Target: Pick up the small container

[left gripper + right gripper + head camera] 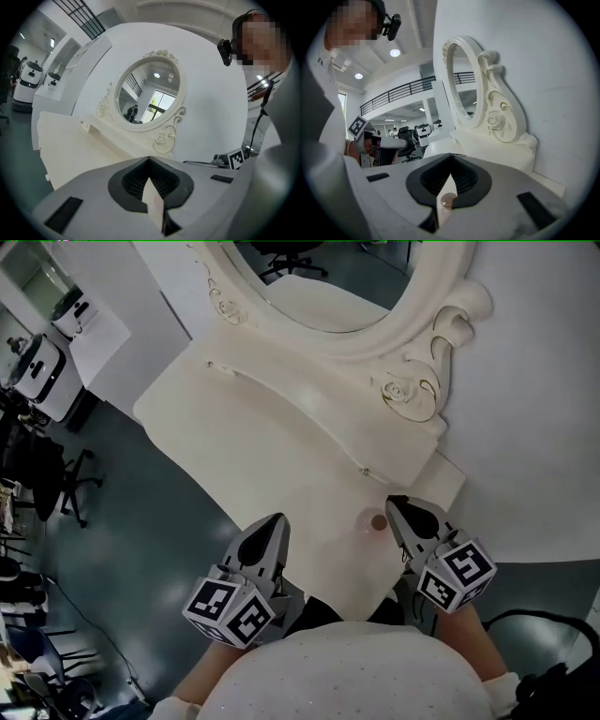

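Observation:
The small container [378, 521], a tiny round pot with a pinkish-brown lid, stands on the white dressing table [281, 446] near its front right corner. My right gripper [394, 501] hovers just right of it, jaws together and holding nothing. In the right gripper view the container [449, 200] shows on the tabletop through the slit below the closed tips of the right gripper [451, 157]. My left gripper [278, 518] is over the table's front edge, well left of the container, with jaws meeting and nothing held. In its own view the left gripper [149, 160] faces the mirror.
An ornate oval mirror [375, 296] with scrolled carving [408, 395] stands on a raised ledge at the back of the table against a white wall. Black office chairs [56, 484] and white machines [37, 367] are on the floor at left. The person's torso [356, 671] fills the bottom.

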### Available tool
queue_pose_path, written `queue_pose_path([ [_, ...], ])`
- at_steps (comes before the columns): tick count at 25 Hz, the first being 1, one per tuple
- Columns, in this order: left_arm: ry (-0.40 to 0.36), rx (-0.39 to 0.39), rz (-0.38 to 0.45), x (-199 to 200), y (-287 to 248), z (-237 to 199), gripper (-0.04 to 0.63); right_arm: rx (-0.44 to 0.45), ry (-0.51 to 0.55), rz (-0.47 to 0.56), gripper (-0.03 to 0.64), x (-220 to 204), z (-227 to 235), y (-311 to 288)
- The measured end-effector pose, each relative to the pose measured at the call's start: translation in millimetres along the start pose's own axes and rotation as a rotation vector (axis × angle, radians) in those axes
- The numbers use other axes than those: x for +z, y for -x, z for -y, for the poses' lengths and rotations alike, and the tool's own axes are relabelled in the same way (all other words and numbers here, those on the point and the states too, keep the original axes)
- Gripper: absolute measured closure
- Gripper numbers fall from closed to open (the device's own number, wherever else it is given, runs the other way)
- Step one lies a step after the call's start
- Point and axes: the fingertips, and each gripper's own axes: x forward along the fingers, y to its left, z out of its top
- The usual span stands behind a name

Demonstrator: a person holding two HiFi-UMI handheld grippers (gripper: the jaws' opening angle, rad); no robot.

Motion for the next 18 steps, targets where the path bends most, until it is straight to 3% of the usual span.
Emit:
queue_pose_path([
  [6,-0.009,-0.072,-0.035,3,-9,-21,0.594,-0.108,-0.003,0.046,0.615,-13,3,-6],
  [13,-0.029,-0.143,-0.092,-9,-13,-25,0.594,-0.161,0.013,0.067,0.61,-33,-7,1],
  [15,-0.028,-0.151,-0.094,-8,-11,-26,0.594,-0.157,0.011,0.061,0.476,-37,-9,-1],
  [18,-0.028,-0.154,-0.091,-7,-7,-29,0.594,-0.183,0.029,0.039,0.428,-43,-8,-4],
])
